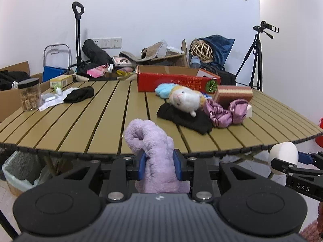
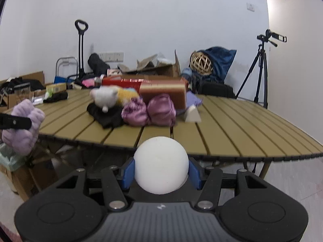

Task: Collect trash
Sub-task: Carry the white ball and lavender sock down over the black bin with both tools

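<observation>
Left gripper [image 1: 160, 166] clamping lilac fleece cloth [image 1: 150, 141], right gripper [image 2: 161, 174] clamping white foam ball [image 2: 161, 164], both short of slatted table [image 1: 80, 125]: carry steady to lined bin [image 1: 18, 173] left under table.

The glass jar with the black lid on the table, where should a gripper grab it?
Grip the jar across its clear round body, just under the black lid, coming level from the table's near edge. It stands upright, and that side looks unobstructed.

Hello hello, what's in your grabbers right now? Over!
Left hand-held gripper shut on purple fluffy cloth. Right hand-held gripper shut on white ball. Nothing blocking.
</observation>
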Motion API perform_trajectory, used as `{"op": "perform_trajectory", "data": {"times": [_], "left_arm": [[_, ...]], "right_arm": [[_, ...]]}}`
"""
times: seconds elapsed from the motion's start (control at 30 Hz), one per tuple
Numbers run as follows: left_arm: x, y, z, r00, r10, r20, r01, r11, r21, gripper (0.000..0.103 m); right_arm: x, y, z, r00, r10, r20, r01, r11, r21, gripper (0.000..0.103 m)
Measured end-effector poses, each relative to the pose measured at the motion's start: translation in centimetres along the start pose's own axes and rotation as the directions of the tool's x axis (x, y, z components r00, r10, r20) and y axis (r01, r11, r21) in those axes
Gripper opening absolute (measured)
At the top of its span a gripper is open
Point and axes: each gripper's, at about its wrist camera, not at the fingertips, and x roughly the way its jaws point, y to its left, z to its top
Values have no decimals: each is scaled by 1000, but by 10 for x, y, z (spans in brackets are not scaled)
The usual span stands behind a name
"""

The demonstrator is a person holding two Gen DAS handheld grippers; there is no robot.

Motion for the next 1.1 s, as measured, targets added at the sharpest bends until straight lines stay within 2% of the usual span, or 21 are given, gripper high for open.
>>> {"op": "perform_trajectory", "data": {"times": [0.27, 0.53, 0.8, 1.1], "left_arm": [[-10, -1, -21, 999, 15, -52, -14, 999, 37, 29], [-4, 2, -52, 986, 46, -159, -36, 997, 62, 29], [14, 17, -85, 948, 81, -308, -67, 996, 55, 29], [33, 29, -111, 903, 96, -419, -85, 995, 44, 29]], "right_arm": [[-4, 2, -21, 995, 10, -95, -10, 1000, 1, 54], [-1, 3, -42, 976, 31, -214, -28, 999, 15, 54], [10, 10, -63, 947, 50, -317, -48, 999, 16, 54], [32, 15, -84, 902, 80, -424, -66, 997, 46, 54]]}}
